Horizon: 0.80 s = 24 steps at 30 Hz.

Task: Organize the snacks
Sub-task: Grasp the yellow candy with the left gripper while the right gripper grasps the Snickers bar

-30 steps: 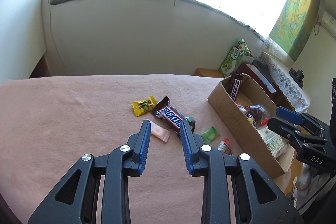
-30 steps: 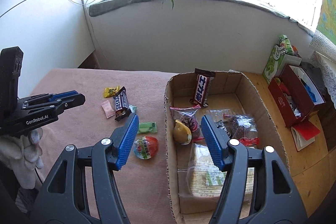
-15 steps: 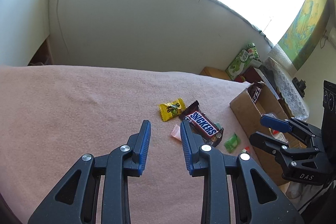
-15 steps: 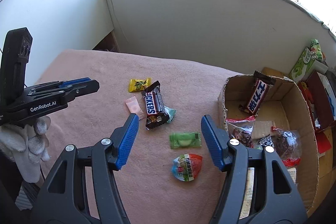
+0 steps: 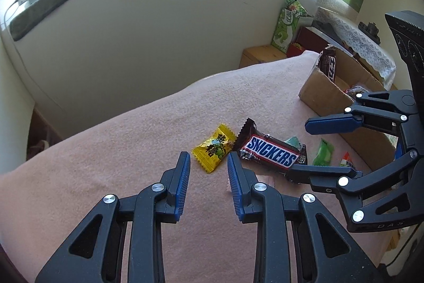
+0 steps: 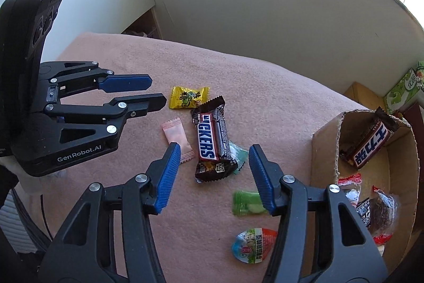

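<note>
Right tool (image 6: 214,150): jaws closing, nothing gripped; now poised over the Snickers bar (image 6: 212,137) rather than the cardboard box (image 6: 326,147).
Left tool (image 5: 208,157): narrow gap, empty, nearer the yellow candy (image 5: 214,148) than before.
Snickers bar: flat on pink tabletop (image 6: 238,76).

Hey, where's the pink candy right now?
In the right wrist view the pink candy lies on the pink cloth, just left of the Snickers bar and below the yellow candy.

Right gripper (image 6: 213,171) closing (empty) over Snickers bar (image 6: 212,138).
</note>
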Tool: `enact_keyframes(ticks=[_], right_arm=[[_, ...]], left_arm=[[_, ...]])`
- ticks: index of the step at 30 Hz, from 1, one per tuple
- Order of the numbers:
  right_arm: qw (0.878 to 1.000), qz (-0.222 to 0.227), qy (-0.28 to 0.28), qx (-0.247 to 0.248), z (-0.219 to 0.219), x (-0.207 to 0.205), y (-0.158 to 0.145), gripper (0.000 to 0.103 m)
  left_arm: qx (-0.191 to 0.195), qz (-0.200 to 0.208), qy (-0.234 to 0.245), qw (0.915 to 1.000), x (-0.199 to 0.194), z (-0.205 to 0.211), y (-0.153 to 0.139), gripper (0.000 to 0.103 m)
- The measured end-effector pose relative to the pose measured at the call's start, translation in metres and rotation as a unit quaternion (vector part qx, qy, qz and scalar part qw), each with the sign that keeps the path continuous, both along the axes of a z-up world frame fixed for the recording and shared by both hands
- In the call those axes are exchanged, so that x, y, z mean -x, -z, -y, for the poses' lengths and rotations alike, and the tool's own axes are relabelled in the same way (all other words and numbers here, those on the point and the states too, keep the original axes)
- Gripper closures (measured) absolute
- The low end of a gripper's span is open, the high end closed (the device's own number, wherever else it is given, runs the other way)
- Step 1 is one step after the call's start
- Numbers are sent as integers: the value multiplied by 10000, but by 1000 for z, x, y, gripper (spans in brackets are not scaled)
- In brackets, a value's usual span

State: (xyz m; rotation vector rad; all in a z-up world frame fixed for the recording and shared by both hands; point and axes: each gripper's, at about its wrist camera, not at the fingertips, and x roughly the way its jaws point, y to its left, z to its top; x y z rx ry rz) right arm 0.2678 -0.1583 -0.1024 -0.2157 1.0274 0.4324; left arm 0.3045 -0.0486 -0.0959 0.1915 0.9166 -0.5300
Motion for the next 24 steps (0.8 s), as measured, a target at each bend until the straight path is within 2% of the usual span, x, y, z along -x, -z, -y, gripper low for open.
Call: enact_keyframes(ticks=[13, 19, 20, 21, 24], right_arm=[[9993, -153, -147, 296, -20, -20, 20, 49], [9991, -206, -110, 360, -25, -25, 26, 51], [9991, -211, -89, 350, -28, -25, 29, 53], [9991, -225, -75, 343, -28, -26, 30, 59], [9990, -255, -51, 351, -29, -29, 35, 61]], left_arm=[[-538, -152, 628, 9965, -10, 16, 17, 76], [-418, -246, 524, 9974, -21, 18, 20, 72], [-364, -256, 493, 9978, -23, 16, 20, 72], [-304, -265, 456, 9981, -23, 15, 20, 72], [-237, -256, 447, 9984, -25, 13, 21, 72]])
